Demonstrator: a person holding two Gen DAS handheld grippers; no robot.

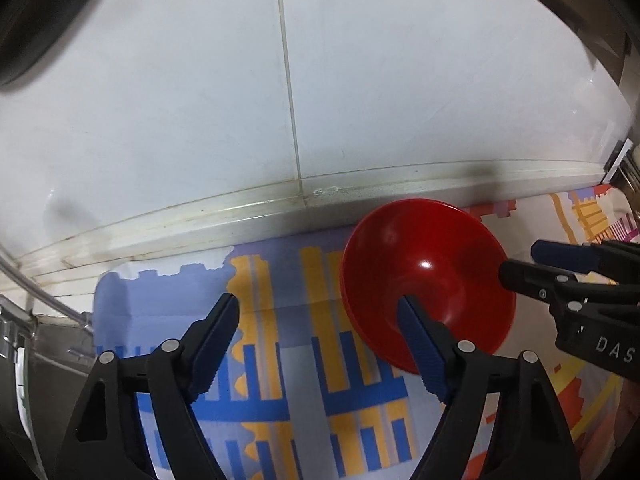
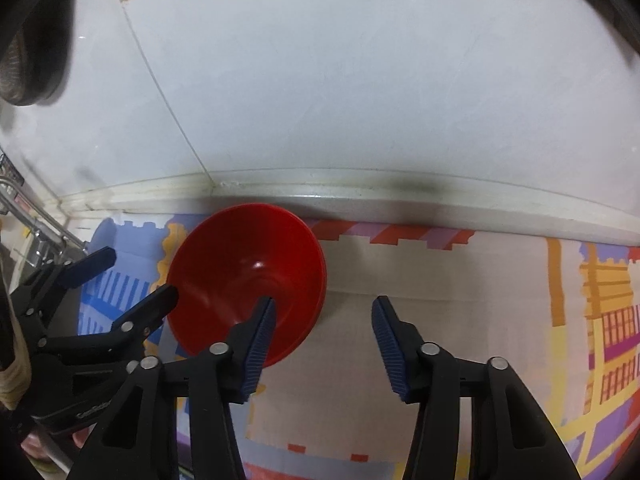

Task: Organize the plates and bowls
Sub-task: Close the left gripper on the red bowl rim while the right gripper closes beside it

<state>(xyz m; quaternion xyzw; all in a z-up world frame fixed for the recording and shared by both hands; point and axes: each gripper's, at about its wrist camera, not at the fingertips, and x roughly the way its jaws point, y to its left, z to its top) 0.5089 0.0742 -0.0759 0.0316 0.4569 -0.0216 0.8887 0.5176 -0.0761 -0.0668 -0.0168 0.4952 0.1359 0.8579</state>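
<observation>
A red bowl [image 1: 424,276] sits upright on a patterned cloth [image 1: 280,360] close to the white tiled wall; it also shows in the right wrist view [image 2: 244,272]. My left gripper [image 1: 318,300] is open and empty, with its right finger over the bowl's near left rim. My right gripper [image 2: 324,304] is open and empty, with its left finger over the bowl's near right rim. Each gripper shows in the other's view, the right one [image 1: 520,260] at the bowl's right side and the left one [image 2: 140,276] at its left side.
The white tiled wall [image 1: 320,100] and its ledge [image 1: 240,216] run just behind the bowl. A clear container edge [image 1: 24,280] and a metal sink area [image 2: 32,240] lie to the left. The patterned cloth [image 2: 480,300] extends to the right.
</observation>
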